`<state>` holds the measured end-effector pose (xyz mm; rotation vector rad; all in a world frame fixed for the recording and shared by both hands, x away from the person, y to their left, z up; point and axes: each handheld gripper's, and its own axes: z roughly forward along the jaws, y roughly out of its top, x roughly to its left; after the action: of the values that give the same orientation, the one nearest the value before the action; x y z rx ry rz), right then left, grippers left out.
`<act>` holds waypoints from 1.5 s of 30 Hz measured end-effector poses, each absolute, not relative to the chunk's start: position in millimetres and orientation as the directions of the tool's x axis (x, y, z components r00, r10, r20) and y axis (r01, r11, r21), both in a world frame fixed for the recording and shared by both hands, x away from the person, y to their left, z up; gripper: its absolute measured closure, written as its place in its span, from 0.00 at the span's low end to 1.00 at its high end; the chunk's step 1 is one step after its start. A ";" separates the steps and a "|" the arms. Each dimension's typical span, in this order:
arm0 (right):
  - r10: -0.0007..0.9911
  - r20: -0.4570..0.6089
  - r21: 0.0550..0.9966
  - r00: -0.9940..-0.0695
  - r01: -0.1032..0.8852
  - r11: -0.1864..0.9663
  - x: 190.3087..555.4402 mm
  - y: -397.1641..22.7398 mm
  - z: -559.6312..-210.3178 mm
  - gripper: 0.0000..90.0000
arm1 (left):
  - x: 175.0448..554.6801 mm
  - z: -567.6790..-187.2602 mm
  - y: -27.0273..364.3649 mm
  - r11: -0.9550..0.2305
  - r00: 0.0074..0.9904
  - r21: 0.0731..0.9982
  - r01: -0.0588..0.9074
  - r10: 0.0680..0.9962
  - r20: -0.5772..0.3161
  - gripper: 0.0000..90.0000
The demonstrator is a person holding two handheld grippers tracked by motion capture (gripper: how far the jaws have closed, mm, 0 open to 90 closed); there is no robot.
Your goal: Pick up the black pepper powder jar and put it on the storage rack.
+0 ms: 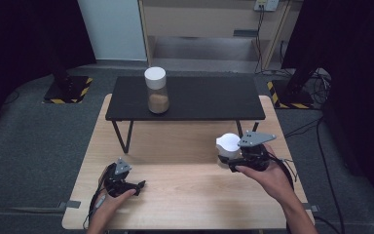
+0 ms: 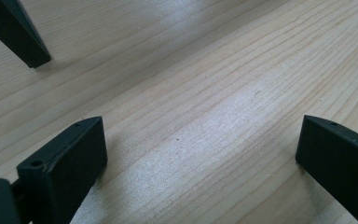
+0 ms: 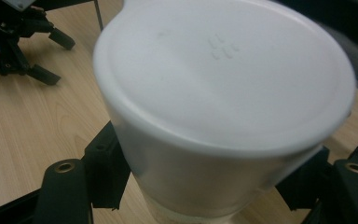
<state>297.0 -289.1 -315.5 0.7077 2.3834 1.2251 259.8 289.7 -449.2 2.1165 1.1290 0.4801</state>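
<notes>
Right claw [image 1: 231,158]: clenched on white-lidded jar [image 1: 228,146], clear of table [image 1: 185,195], likely for shelving. Left claw [image 1: 139,187]: released, idle.

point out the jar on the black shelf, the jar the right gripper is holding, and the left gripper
jar on the shelf [image 1: 157,92], high view, glass body under its white lid
held jar [image 3: 223,84], right gripper view, flat top of white lid
left gripper [image 1: 137,187], high view, between its jaw tips

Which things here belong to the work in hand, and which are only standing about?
In the work:
- white-lidded jar, clamped in the right gripper
- black shelf, perhaps where it goes

Standing about:
- second jar on the shelf
- left gripper, jaws open, resting on the wooden table
</notes>
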 end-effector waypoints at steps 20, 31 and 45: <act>0.573 -0.106 0.833 -0.812 0.243 0.498 307.6 -269.7 -222.6 0.35 | 260.0 -449.2 289.9 -0.391 0.556 0.714 0.581 0.831 0.003 0.01; 0.587 -0.125 0.836 -0.800 0.233 0.496 328.7 -259.8 -190.7 0.35 | 260.2 -449.3 289.9 -0.391 0.557 0.715 0.580 0.831 0.003 0.01; 0.623 -0.116 0.847 -0.773 0.251 0.469 363.4 -248.6 -185.7 0.35 | 260.4 -449.2 289.9 -0.392 0.557 0.714 0.580 0.831 0.003 0.00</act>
<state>363.4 -248.6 -185.7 0.7318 2.3103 1.2320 260.4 289.9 -449.2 2.1170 1.1278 0.4770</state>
